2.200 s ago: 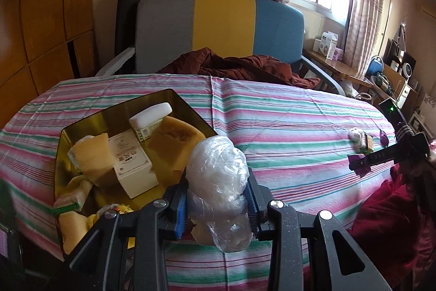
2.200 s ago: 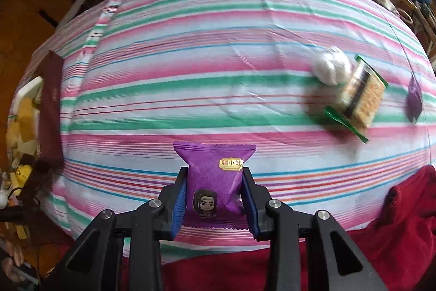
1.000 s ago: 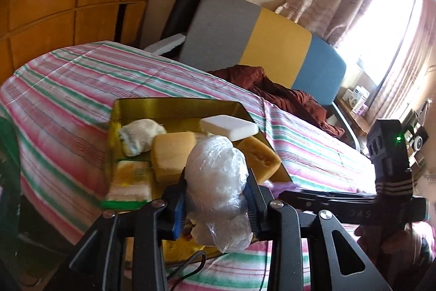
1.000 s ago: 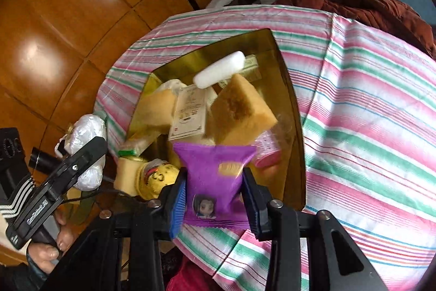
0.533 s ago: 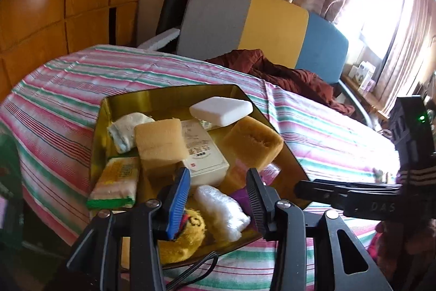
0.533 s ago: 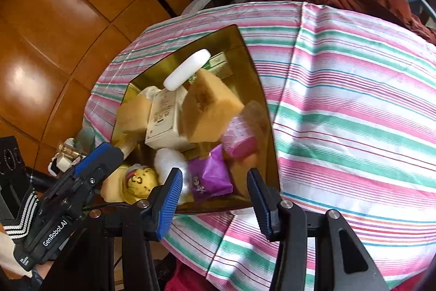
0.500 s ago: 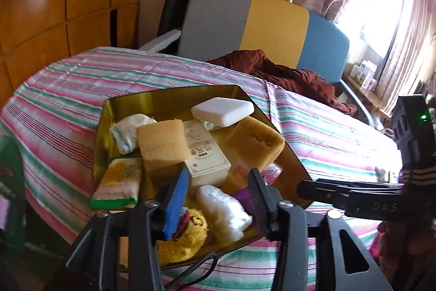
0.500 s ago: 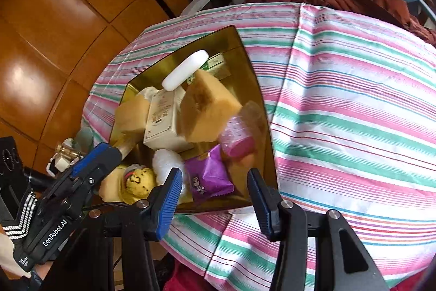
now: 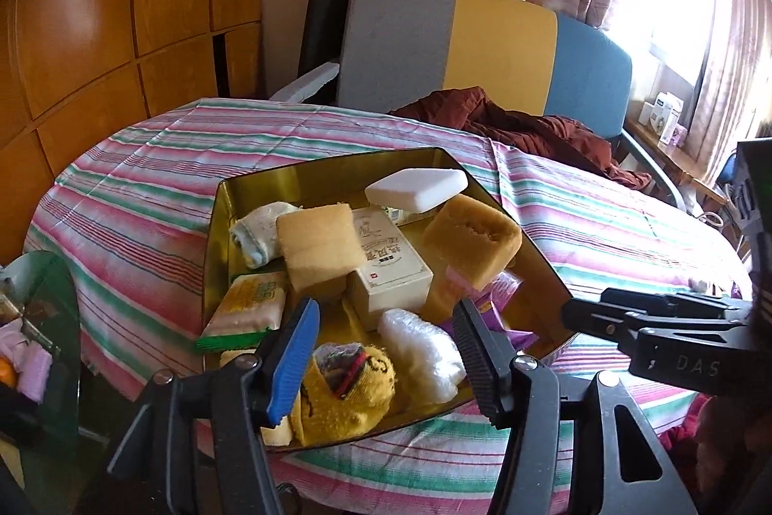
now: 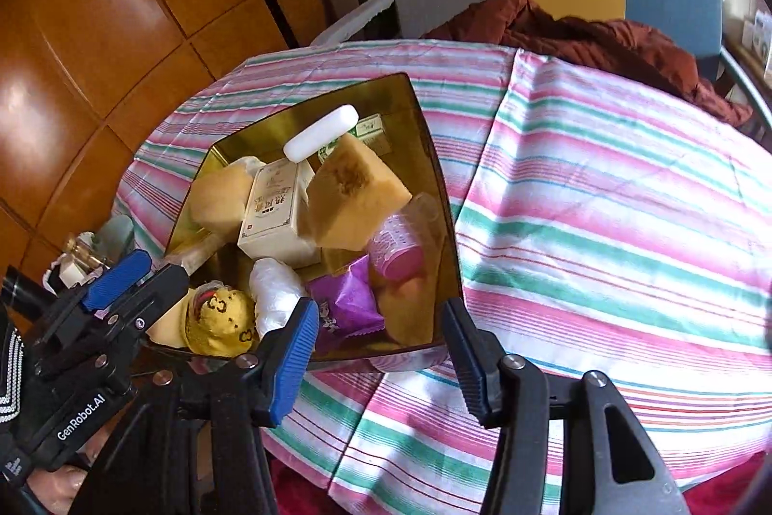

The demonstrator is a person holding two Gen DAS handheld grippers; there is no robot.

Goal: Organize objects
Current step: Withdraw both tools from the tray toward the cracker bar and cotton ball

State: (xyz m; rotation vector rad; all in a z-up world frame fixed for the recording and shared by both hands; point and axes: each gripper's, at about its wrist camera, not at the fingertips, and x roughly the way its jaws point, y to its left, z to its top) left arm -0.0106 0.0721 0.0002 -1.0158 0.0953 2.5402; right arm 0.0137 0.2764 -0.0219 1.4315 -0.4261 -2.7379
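Both my claws are let go now, and their jaws have just been opening. My left claw (image 9: pixel 386 351) tips down over the near end of the gold tin (image 9: pixel 333 170), with nothing squeezed between its blue pads. The clear plastic bag (image 9: pixel 422 351) lies loose in the tin under it, beside the yellow sock (image 9: pixel 350 389). My right claw (image 10: pixel 379 351) tips down too, over the tin's near edge, and grips nothing. The purple snack pack (image 10: pixel 345 305) lies in the tin just past it, next to the pink cup (image 10: pixel 398 249).

The hand under my left claw is mostly cut off at the picture's edge. The tin's floor is mostly hidden under the pile. The purple pack is shiny and crinkled, with a little cartoon face. The bag is white and bunched up.
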